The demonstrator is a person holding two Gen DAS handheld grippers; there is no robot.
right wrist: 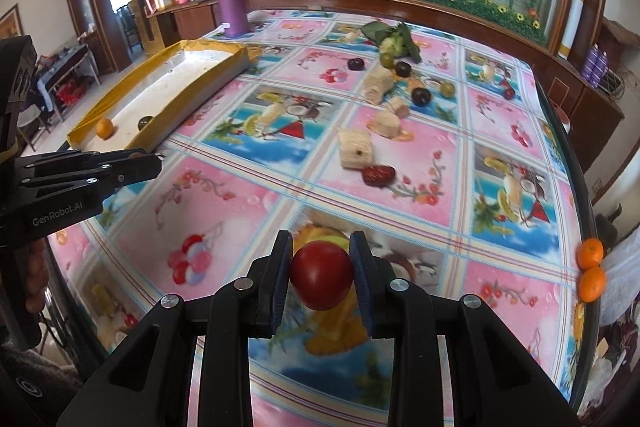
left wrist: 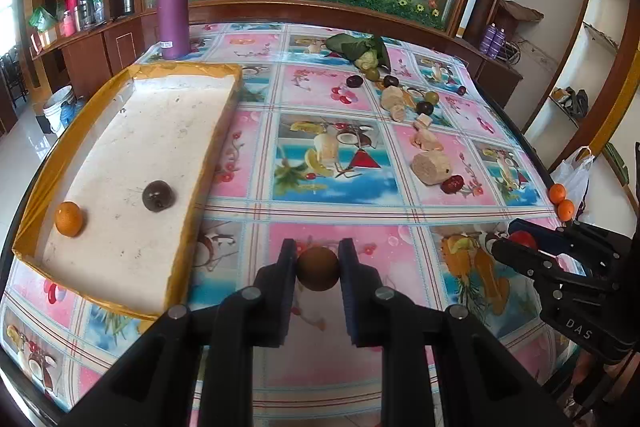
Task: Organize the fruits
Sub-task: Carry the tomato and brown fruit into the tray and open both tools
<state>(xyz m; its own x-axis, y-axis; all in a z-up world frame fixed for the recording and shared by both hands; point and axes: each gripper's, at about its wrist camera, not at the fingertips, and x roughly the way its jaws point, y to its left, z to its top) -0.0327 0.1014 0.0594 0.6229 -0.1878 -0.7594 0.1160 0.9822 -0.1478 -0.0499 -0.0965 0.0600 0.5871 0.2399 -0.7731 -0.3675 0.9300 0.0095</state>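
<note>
Left wrist: two fruits lie in the tray (left wrist: 224,95); a brown fruit (left wrist: 318,269) is clamped by the left gripper (left wrist: 318,267), a red one (right wrist: 322,275) by the right gripper (right wrist: 322,277); many are left far right.

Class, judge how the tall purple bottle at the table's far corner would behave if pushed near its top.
The tall purple bottle stands upright, narrow-based, so it probably tips rather than slides. Its smooth round body would likely roll once down.

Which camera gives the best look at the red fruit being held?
The right wrist view: the red fruit fills the centre, clamped by the right gripper. The left wrist view shows only a sliver at the far right.
</note>
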